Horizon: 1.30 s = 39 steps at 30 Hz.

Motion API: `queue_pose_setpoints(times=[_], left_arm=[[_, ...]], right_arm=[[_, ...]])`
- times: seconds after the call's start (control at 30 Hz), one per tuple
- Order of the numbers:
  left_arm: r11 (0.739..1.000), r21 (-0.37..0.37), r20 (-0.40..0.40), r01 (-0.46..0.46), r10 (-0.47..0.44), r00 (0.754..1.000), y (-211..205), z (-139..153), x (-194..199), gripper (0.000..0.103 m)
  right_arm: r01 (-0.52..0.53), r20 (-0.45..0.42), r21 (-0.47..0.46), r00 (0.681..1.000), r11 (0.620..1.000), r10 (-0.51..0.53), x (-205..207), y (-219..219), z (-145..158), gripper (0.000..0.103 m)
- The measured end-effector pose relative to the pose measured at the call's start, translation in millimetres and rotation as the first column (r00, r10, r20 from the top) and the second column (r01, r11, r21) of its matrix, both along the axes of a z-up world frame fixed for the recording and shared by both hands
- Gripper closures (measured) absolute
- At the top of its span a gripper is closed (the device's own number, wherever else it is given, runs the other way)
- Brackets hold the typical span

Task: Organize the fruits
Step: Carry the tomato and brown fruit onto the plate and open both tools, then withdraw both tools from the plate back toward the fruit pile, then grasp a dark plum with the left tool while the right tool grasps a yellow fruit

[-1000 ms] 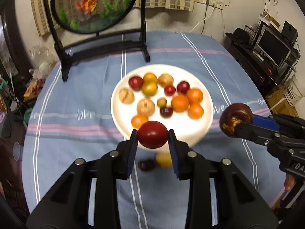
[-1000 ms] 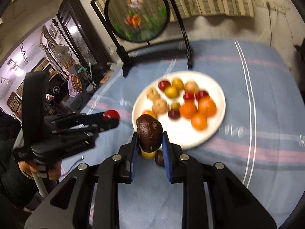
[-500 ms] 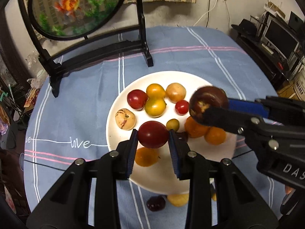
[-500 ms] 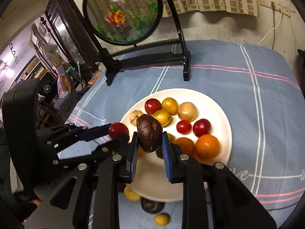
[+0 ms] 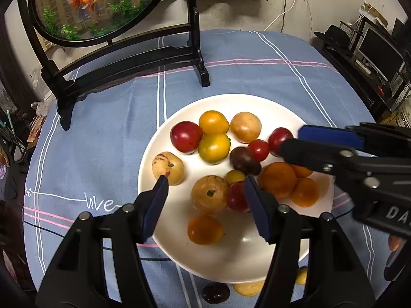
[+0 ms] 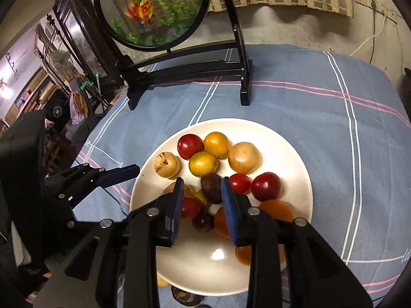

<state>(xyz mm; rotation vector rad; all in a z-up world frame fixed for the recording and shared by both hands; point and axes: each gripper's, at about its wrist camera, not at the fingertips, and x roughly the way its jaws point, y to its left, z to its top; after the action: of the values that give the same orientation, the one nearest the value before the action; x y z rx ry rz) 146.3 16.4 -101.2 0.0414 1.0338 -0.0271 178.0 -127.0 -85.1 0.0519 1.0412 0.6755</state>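
Over the white plate (image 5: 164,138), both grippers have just been opening: left gripper (image 5: 205,192) stands wide and empty, right gripper (image 6: 201,197) narrowly brackets the dark fruit (image 6: 211,187) resting among plated fruits.

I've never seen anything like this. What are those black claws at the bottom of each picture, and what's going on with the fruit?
There is no robot here. A person holds a pair of tongs in each hand, and a wide-angle camera on each pair looks out along its two fingers. One picture looks out from the left tongs, the other from the right tongs. Each also shows the other pair.

On the blue tablecloth stands a white plate of red, yellow and orange fruits, with a round goldfish screen behind.

Both pairs' jaws have just been opening, and neither grips anything. A red fruit lies on the plate by the left fingers, and a dark brown fruit by the right ones.
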Motion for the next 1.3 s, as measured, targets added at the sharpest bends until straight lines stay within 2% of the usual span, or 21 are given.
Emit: queue_pose_setpoints(times=[0.27,0.37,0.47,0.6,0.73,0.77,0.8,0.83,0.87,0.9,1.03,1.17,1.3], left_arm=[[1.0,-0.008,0.042,-0.016,0.016,0.999,9,23,-29,0.04],[0.999,-0.022,0.052,-0.034,0.035,0.998,24,26,-50,0.034],[0.997,-0.033,0.011,-0.065,0.065,0.998,45,14,-81,0.034],[0.992,-0.058,-0.071,-0.114,0.11,0.991,65,-12,-116,0.034],[0.99,-0.065,-0.127,-0.121,0.112,0.986,70,-34,-142,0.034],[0.99,-0.071,-0.138,-0.12,0.109,0.984,70,-38,-148,0.034],[0.99,-0.076,-0.143,-0.116,0.104,0.984,68,-40,-150,0.034],[0.991,-0.078,-0.144,-0.109,0.097,0.985,66,-41,-152,0.034],[0.992,-0.078,-0.143,-0.102,0.09,0.986,65,-42,-154,0.034],[0.993,-0.078,-0.14,-0.085,0.073,0.987,61,-42,-155,0.034],[0.998,-0.067,-0.123,-0.016,0.008,0.992,43,-46,-148,0.034],[0.995,-0.023,-0.103,0.097,-0.099,0.99,18,-57,-133,0.034],[0.989,0.009,-0.107,0.147,-0.145,0.984,9,-70,-118,0.036]], right_arm=[[-0.001,0.016,0.025,1.0,1.0,0.0,-46,-35,14,0.072],[-0.042,0.039,-0.015,0.998,0.999,0.043,-81,-45,11,0.069],[-0.075,0.034,-0.086,0.996,0.993,0.078,-118,-49,-8,0.044],[-0.119,0.013,-0.181,0.992,0.976,0.124,-149,-41,-41,0.044],[-0.142,-0.005,-0.23,0.99,0.963,0.144,-151,-25,-60,0.044],[-0.146,-0.008,-0.246,0.989,0.958,0.149,-149,-22,-64,0.045],[-0.164,-0.018,-0.262,0.986,0.951,0.166,-150,-16,-68,0.05],[-0.185,-0.031,-0.275,0.982,0.943,0.184,-150,-12,-73,0.056],[-0.196,-0.041,-0.303,0.98,0.933,0.192,-150,-7,-77,0.07],[-0.208,-0.042,-0.342,0.978,0.916,0.206,-151,-3,-80,0.075],[-0.206,-0.048,-0.309,0.978,0.928,0.202,-153,-9,-69,0.076],[-0.142,-0.073,-0.233,0.989,0.962,0.128,-146,-28,-58,0.076],[-0.1,-0.099,-0.197,0.992,0.975,0.082,-146,-38,-55,0.076]])
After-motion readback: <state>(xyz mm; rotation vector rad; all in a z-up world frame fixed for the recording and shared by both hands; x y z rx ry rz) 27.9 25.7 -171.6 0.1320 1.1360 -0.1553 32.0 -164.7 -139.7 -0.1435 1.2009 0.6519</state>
